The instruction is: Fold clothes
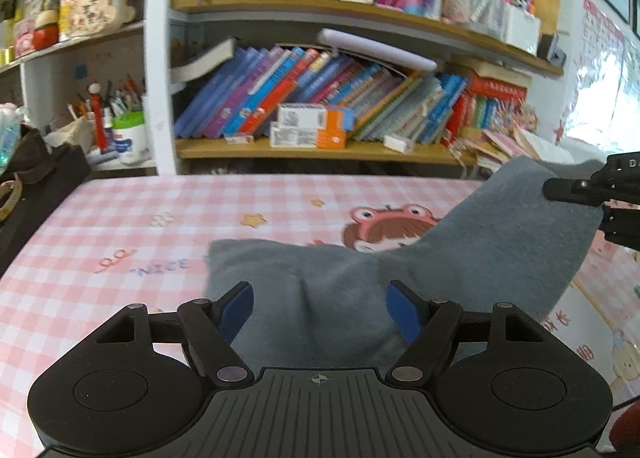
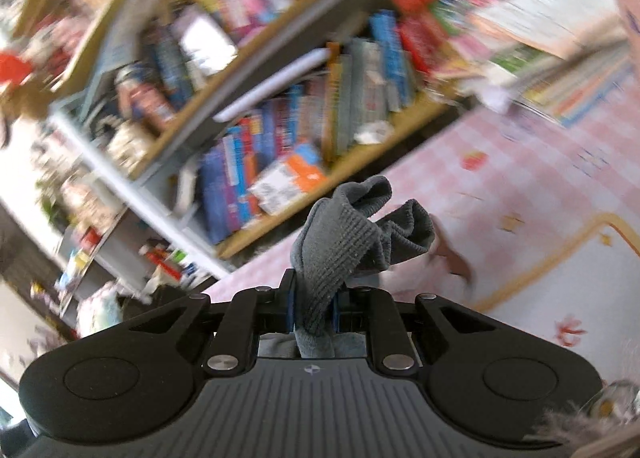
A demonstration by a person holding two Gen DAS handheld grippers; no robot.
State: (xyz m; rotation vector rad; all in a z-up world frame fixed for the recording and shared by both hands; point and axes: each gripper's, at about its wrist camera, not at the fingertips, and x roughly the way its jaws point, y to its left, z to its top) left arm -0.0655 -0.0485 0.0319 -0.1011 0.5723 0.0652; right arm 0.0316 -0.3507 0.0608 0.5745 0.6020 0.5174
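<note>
The grey garment (image 1: 460,254) lies partly on the pink checked worktop (image 1: 120,226) in front of the bookshelf (image 1: 320,146), its right end lifted off the surface. The right gripper (image 2: 314,308) has its blue pads pressed together on a bunched ribbed edge of that garment (image 2: 344,234), which sticks up between the fingers, and in the left wrist view this gripper (image 1: 560,190) appears at the raised corner. The left gripper (image 1: 320,310) hovers just above the low end of the garment, fingers spread wide and gripping nothing.
</note>
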